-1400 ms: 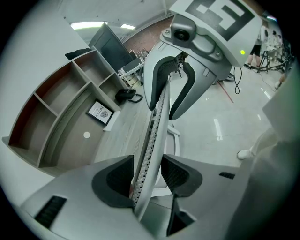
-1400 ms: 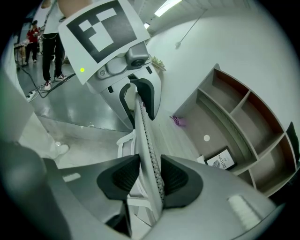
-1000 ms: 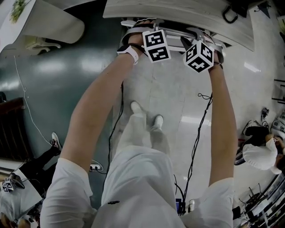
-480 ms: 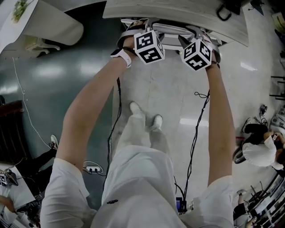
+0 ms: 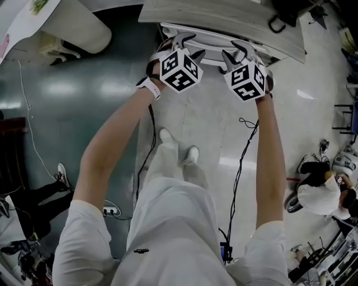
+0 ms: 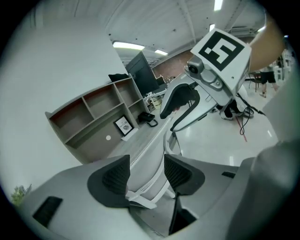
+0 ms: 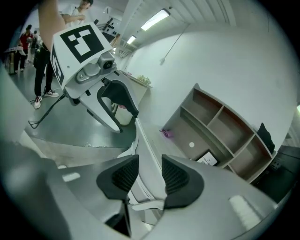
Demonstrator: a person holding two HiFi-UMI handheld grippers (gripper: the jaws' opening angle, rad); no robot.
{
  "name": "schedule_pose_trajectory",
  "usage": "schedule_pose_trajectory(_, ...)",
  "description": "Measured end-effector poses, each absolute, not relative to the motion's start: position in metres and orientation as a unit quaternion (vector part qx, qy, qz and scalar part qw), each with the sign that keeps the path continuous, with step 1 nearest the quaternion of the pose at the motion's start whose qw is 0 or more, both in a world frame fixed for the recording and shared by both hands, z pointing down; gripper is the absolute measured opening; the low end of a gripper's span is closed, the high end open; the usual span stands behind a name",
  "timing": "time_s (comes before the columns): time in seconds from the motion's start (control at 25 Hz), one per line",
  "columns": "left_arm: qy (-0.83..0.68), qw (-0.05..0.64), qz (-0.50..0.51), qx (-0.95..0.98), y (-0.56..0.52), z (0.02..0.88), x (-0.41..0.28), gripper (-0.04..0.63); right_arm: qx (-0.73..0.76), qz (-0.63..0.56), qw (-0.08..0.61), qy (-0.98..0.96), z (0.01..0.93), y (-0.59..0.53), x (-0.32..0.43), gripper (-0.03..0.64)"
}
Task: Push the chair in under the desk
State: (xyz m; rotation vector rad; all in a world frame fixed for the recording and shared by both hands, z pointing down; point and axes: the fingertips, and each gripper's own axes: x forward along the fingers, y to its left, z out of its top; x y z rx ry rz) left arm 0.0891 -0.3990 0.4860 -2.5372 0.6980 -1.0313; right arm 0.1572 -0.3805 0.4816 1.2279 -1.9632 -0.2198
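The white plastic-backed office chair (image 5: 215,37) stands at the far end of the scene. It is tucked under the pale wood-grain desk (image 5: 224,14), so that only the top rail of its back shows at the desk's near edge. Both grippers hang just on the near side of that rail, side by side and a little apart, each with its black-and-white marker cube turned upward. The left gripper (image 6: 146,172) stands wide, its jaws having just been opening. The chair's white back shows in the gap between the dark ribbed pads (image 6: 115,176), and neither pad presses on it. The right gripper (image 7: 150,176) is also parted, though its jaws have just been closing in a little. The same white back runs through the gap between them without being pinched. On the desk's far side stands a grey-brown open shelf unit (image 6: 93,115) with a small framed card (image 6: 124,125) leaning at its foot, and a black monitor (image 6: 145,72) stands to the right of it. Below the grippers lies a glossy pale floor (image 5: 207,111), with a dark green stretch (image 5: 72,95) to the left. The person's white shoes (image 5: 168,137) stand on the pale part, well back from the desk.
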Motion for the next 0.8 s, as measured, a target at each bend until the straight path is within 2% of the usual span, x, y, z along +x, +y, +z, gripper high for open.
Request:
schedule_pose_trajectory(0.2, 0.283, 0.086, -0.318, -0.901, -0.355, 0.463, 0.057, 0.173, 0.496, -0.086, 0.365, -0.783, 0.455, -0.338, 0.145, 0.144)
schedule_pose_trajectory(0.68, 0.347, 0.011, -0.209, -0.914, -0.248, 0.393, 0.021, 0.138, 0.566, -0.074, 0.27, -0.775, 0.374, -0.23, 0.155, 0.106)
schedule_pose_trajectory(0.8, 0.351, 0.007, -0.201, -0.915, -0.222, 0.378, 0.021, 0.112, 0.583, -0.071, 0.237, -0.774, 0.355, -0.203, 0.155, 0.066)
